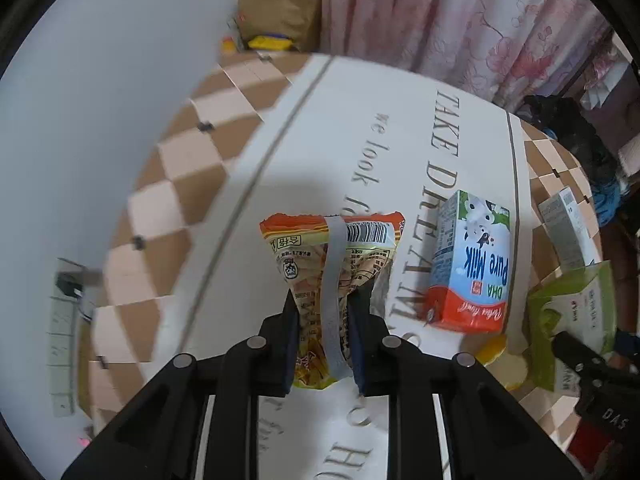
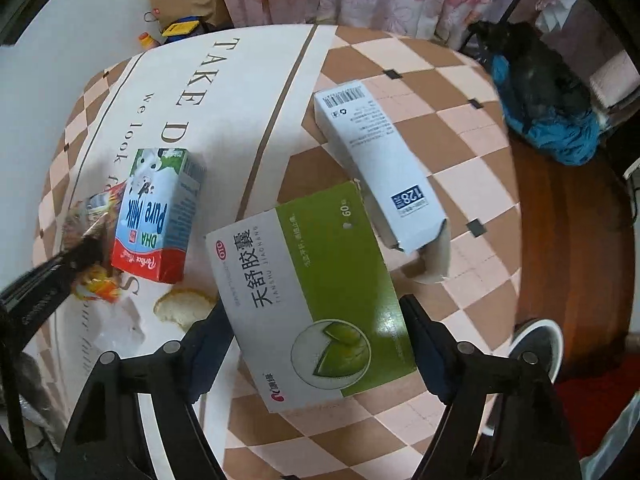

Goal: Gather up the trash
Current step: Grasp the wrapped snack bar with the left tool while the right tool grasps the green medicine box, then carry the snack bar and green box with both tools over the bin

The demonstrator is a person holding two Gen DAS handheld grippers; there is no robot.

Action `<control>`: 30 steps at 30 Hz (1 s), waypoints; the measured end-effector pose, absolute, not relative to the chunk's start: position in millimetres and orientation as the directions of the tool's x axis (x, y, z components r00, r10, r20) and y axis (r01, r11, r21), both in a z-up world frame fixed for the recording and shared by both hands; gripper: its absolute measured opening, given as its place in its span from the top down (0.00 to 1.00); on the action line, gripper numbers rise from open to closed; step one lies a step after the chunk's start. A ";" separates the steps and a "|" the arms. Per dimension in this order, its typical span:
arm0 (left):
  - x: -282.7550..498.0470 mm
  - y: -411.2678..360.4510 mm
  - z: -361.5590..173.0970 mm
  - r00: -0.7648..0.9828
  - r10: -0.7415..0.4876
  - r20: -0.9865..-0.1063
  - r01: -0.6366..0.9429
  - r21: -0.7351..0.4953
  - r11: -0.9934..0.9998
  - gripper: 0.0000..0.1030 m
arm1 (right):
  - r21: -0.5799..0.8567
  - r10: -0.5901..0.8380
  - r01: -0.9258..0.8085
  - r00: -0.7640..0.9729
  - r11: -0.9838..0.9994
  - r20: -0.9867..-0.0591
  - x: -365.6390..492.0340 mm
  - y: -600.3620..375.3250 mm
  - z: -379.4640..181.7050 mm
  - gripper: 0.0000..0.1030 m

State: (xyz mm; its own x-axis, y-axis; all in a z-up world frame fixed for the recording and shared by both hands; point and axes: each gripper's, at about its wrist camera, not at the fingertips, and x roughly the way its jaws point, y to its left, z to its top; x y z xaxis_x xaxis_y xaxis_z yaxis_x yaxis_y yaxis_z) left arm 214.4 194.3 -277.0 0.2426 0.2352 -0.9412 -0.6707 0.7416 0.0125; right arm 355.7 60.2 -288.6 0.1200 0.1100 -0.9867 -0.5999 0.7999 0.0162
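My left gripper [image 1: 325,300] is shut on an orange snack wrapper [image 1: 316,256] and holds it above the table mat. A blue and red Pure Milk carton [image 1: 470,268] stands just right of it; it also shows in the right wrist view [image 2: 154,216]. My right gripper [image 2: 316,312] is shut on a green and white medicine box [image 2: 316,292], its fingers against both sides of the box, which is tilted above the table. A white and blue box [image 2: 380,164] lies open-ended behind it. A piece of orange peel [image 2: 182,306] lies by the carton.
The table has a checkered cloth [image 2: 460,120] with a white lettered mat [image 1: 360,120] on it. A brown paper bag [image 1: 280,16] stands on the floor behind the table. Pink curtains hang at the back. A dark and blue bundle [image 2: 548,104] lies at the right.
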 end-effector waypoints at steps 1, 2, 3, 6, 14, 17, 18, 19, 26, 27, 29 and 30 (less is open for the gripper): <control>210.7 190.9 -272.3 0.245 0.262 -0.933 -0.666 0.034 0.745 0.82 | 0.012 0.113 -0.601 0.131 0.799 -0.985 352.9 58.7 -286.1 0.20; 205.8 187.2 -267.1 0.250 0.287 -0.925 -0.662 0.053 0.748 0.82 | 0.009 0.117 -0.602 0.142 0.798 -0.983 349.2 57.3 -283.4 0.20; 201.7 183.6 -262.9 0.251 0.307 -0.918 -0.656 0.072 0.752 0.82 | 0.008 0.123 -0.603 0.150 0.798 -0.981 347.3 56.2 -280.7 0.21; 193.5 172.7 -250.3 0.263 0.356 -0.897 -0.636 0.117 0.763 0.82 | 0.011 0.143 -0.604 0.171 0.797 -0.975 337.3 51.0 -271.6 0.21; 194.1 131.4 -215.5 0.330 0.388 -0.861 -0.602 0.125 0.789 0.82 | 0.035 0.220 -0.583 0.249 0.812 -0.943 308.5 21.4 -240.5 0.21; 187.0 112.0 -195.1 0.363 0.391 -0.846 -0.595 0.113 0.796 0.83 | 0.047 0.245 -0.567 0.277 0.822 -0.929 299.5 4.1 -224.6 0.21; 184.8 105.9 -188.8 0.372 0.392 -0.842 -0.592 0.110 0.799 0.83 | 0.046 0.250 -0.564 0.291 0.824 -0.923 296.4 -1.2 -218.9 0.21; 182.8 100.7 -182.3 0.382 0.391 -0.837 -0.590 0.105 0.801 0.82 | 0.043 0.255 -0.562 0.305 0.826 -0.918 293.3 -6.5 -213.0 0.21; 177.5 53.4 -124.2 0.483 0.378 -0.790 -0.542 0.070 0.838 0.83 | 0.092 0.343 -0.541 0.385 0.836 -0.857 272.0 -57.0 -156.8 0.21; 178.9 44.9 -116.8 0.499 0.372 -0.783 -0.528 0.066 0.847 0.83 | 0.102 0.357 -0.538 0.394 0.837 -0.847 269.4 -64.0 -149.1 0.21; 183.6 27.5 -103.3 0.527 0.361 -0.769 -0.498 0.065 0.865 0.83 | 0.126 0.387 -0.532 0.414 0.837 -0.824 265.5 -81.9 -131.0 0.21; 185.7 19.9 -97.7 0.542 0.348 -0.765 -0.484 0.054 0.873 0.83 | 0.138 0.399 -0.526 0.422 0.839 -0.814 264.5 -90.3 -123.1 0.21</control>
